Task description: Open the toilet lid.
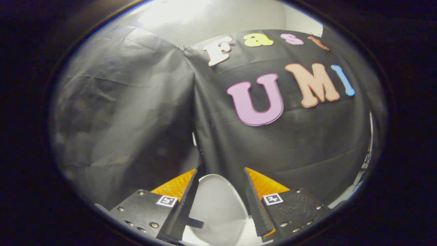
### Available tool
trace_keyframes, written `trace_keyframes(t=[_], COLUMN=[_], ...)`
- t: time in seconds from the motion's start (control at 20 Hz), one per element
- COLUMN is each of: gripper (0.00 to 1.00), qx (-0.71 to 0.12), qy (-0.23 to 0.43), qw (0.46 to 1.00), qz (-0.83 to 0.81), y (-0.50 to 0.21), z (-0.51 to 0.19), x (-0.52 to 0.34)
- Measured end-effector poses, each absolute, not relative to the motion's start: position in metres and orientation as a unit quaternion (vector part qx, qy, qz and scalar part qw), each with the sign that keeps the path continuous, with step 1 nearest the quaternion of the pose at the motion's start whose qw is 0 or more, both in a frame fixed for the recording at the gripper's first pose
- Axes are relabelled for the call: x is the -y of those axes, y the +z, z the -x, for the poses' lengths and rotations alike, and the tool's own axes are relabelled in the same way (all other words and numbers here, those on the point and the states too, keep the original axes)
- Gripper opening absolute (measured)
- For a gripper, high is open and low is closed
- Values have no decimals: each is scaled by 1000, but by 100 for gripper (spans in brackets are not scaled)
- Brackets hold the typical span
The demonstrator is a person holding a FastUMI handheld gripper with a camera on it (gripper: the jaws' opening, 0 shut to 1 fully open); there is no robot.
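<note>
Gripper view: the gripper [220, 172] points at the booth's black cloth wall [136, 112], which hangs in creased panels that meet at a seam running down toward the gap between the fingers. Above the cloth, a pale wall [205, 20] catches bright light.

The two fingers [186, 191] stand apart, a wide gap between them, and nothing is pinched in it. Neither finger presses on anything that can be made out. Each finger's housing carries a small square marker [167, 200] near its base (screws dot the plates around them).

The lid [218, 205], white and rounded, shows in the gap between the fingers, low and near their bases. Its curved upper edge rises about level with the fingers' midpoint, with the cloth wall beyond it. It looks smooth and glossy, with a soft shadow across its face. Whether it is raised or lying flat is hard to tell from this angle, as only that rounded part can be seen. Its sides run close to both fingers' inner edges, but contact cannot be judged.
</note>
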State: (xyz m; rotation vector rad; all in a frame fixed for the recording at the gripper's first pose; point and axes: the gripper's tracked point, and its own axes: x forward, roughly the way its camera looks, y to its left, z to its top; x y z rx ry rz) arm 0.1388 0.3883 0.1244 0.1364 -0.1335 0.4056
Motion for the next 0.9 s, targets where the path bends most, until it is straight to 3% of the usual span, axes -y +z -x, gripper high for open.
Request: trace_keyframes(t=[0.35, 0.9], gripper=[76, 76], qx=[62, 4], qy=[60, -60], qw=[996, 998], qz=[-6, 10], y=[114, 26], z=[-139, -70], x=[-197, -2])
